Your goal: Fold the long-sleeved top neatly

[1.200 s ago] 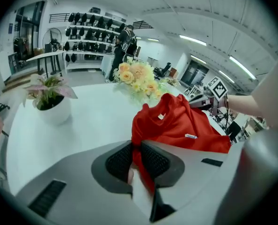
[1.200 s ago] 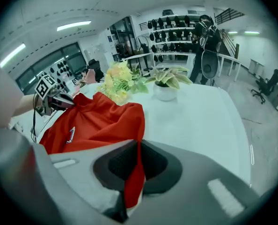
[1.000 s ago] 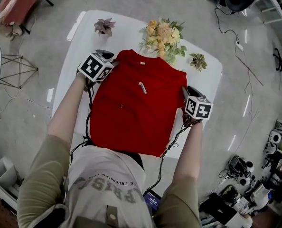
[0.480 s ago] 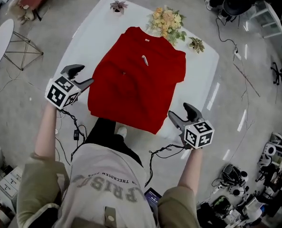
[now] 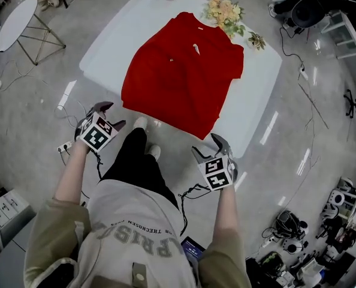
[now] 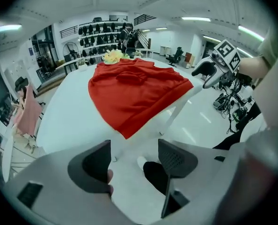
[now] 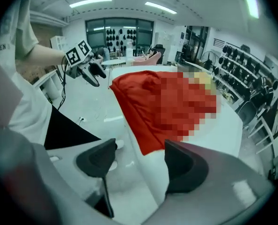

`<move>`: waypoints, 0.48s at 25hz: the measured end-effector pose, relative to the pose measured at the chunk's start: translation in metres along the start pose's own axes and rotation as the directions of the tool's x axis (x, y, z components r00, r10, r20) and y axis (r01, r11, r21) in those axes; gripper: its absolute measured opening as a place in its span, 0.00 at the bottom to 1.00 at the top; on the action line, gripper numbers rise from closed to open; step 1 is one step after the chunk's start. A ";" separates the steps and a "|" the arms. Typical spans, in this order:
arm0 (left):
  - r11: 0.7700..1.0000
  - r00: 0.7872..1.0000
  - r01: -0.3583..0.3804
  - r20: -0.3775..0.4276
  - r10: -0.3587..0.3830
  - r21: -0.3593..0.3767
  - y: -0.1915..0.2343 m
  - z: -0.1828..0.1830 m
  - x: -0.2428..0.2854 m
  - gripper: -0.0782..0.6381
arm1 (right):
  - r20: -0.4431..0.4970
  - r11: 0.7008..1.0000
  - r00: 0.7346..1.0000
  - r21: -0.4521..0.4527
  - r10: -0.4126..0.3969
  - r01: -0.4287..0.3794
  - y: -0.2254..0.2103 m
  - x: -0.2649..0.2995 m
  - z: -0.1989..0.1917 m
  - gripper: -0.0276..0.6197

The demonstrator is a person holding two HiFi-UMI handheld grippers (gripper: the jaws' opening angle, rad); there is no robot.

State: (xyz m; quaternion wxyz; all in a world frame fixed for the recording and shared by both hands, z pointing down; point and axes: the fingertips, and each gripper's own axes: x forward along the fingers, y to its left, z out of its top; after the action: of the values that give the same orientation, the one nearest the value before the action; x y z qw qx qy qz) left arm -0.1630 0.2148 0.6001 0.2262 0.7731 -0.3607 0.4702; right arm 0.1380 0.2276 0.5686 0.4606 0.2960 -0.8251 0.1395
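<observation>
The red top (image 5: 184, 83) lies flat on the white table (image 5: 115, 41), 1 corner over the near edge. L gripper (image 5: 111, 114) & R gripper (image 5: 209, 147) are off the table, low by the person (image 5: 136, 221). Both jaws just opened wide, nothing between them.

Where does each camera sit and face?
Head view: on the person's head, facing down at the red long-sleeved top on the white table; shows torso, forearms, left gripper, right gripper.
Left gripper view: rides the left gripper, looks past its just-opened, empty jaws at the top; right gripper at right.
Right gripper view: likewise from the right gripper; left gripper at left.
Shared: all see the top.
</observation>
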 end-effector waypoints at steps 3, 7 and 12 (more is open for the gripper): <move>1.000 1.000 -0.009 -0.012 0.008 -0.020 -0.004 -0.005 0.018 0.53 | -0.034 0.998 0.997 -0.010 -0.069 0.069 0.005 0.015 -0.009 0.53; 0.998 1.000 0.002 -0.014 -0.003 -0.056 -0.005 -0.004 0.040 0.53 | -0.069 0.989 0.987 0.015 -0.148 0.149 0.002 0.027 -0.014 0.44; 0.995 1.000 0.014 -0.022 -0.016 -0.100 0.006 -0.003 0.062 0.52 | -0.106 0.967 0.961 -0.006 -0.255 0.255 -0.012 0.034 -0.017 0.28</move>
State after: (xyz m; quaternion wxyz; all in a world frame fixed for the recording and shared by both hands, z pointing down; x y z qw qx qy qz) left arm -0.1505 0.1919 0.6562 0.2721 0.7581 -0.3755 0.4585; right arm 0.1428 0.2147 0.6060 0.5168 0.3936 -0.7540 0.0976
